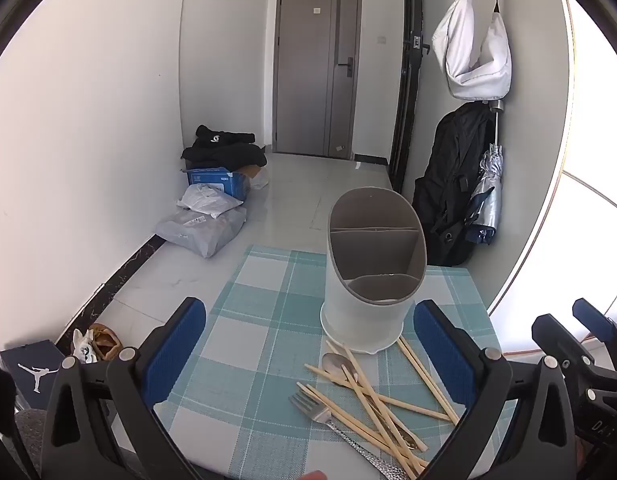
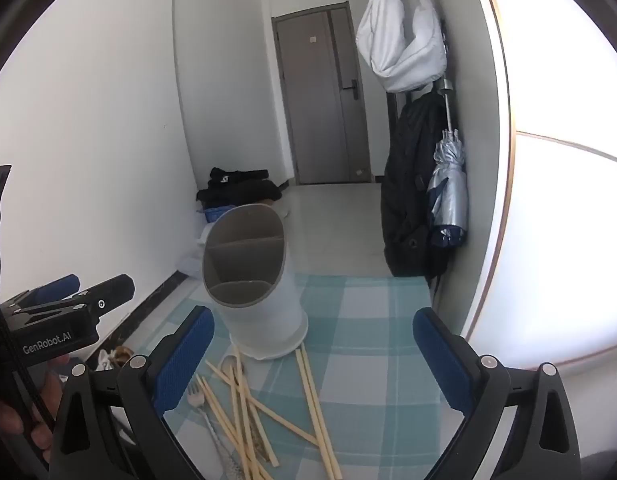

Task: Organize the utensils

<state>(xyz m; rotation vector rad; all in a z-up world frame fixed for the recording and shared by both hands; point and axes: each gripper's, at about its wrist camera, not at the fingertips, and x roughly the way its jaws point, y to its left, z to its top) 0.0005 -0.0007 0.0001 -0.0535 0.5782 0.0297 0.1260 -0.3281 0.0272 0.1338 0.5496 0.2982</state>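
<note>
A white utensil holder (image 1: 364,312) (image 2: 264,312) with a grey divided inside stands upright on the blue checked tablecloth (image 1: 252,344) (image 2: 368,320); its compartments look empty. In front of it lie several wooden chopsticks (image 1: 372,396) (image 2: 244,400), a metal spoon (image 1: 334,362) (image 2: 228,362) and a metal fork (image 1: 312,410) (image 2: 196,396) in a loose pile. My left gripper (image 1: 308,344) hovers open above the pile, nothing between its blue pads. My right gripper (image 2: 314,348) is open too, above the chopsticks. Each gripper shows at the other view's edge (image 1: 588,344) (image 2: 68,300).
The table's far edge drops to a tiled floor with parcels (image 1: 204,220), a blue box (image 1: 216,182) and dark clothes (image 1: 224,148). A black backpack (image 1: 452,184) (image 2: 412,192) and a folded umbrella (image 2: 448,200) hang on the right wall. A grey door (image 1: 316,68) is behind.
</note>
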